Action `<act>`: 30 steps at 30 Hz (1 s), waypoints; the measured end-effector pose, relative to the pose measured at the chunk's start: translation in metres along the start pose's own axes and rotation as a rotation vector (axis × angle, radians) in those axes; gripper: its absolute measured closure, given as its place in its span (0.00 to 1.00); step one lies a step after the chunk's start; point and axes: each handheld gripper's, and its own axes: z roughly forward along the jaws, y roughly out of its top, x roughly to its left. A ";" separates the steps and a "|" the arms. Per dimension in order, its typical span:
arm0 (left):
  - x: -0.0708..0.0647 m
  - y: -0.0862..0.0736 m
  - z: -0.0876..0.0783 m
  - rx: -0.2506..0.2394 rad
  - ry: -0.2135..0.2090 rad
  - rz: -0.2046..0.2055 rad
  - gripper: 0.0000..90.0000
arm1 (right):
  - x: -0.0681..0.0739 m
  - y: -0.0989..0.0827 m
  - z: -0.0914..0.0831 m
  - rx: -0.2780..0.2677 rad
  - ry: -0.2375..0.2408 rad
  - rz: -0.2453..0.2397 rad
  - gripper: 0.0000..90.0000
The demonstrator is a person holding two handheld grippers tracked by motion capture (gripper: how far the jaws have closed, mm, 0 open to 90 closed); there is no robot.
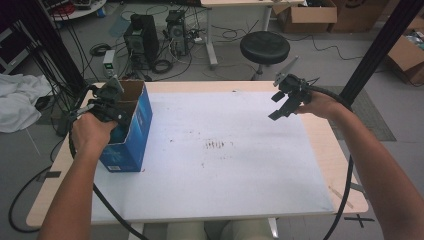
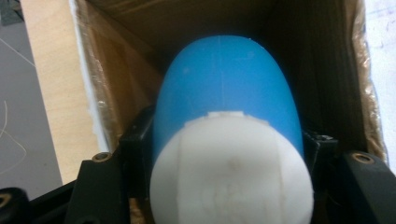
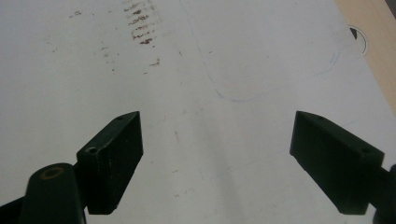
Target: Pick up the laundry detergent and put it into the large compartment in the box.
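A tall blue cardboard box (image 1: 134,131) with an open top stands at the left of the white-covered table (image 1: 240,170). My left gripper (image 1: 113,106) reaches into the top of that box. In the left gripper view it (image 2: 229,142) is shut on a rounded plastic piece (image 2: 228,98), blue at the far end and white at the near end, which hangs between the box's brown inner walls (image 2: 116,60). My right gripper (image 1: 283,104) hovers over the far right of the table. In the right gripper view it (image 3: 217,140) stands open with nothing between its pads, above the white sheet (image 3: 196,79).
Brown smudges (image 1: 216,145) mark the sheet's middle. Beyond the table are a black stool (image 1: 264,46), computer towers (image 1: 142,35) with cables, and cardboard boxes (image 1: 306,16). A black frame post (image 1: 381,46) slants at the right. White cloth (image 1: 17,100) lies at the left.
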 end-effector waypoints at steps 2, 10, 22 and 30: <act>0.001 -0.001 0.000 -0.014 -0.005 -0.011 0.42 | 0.000 0.000 0.000 0.000 0.001 0.000 0.19; 0.004 -0.002 0.001 0.004 -0.020 -0.020 0.42 | 0.000 -0.001 -0.001 -0.001 -0.001 0.004 0.19; 0.008 -0.001 -0.002 0.000 -0.049 -0.046 0.42 | 0.001 0.000 -0.001 0.002 0.000 -0.001 0.19; 0.011 -0.001 -0.014 -0.027 -0.057 -0.067 0.38 | 0.002 0.000 -0.001 -0.001 0.001 -0.003 0.19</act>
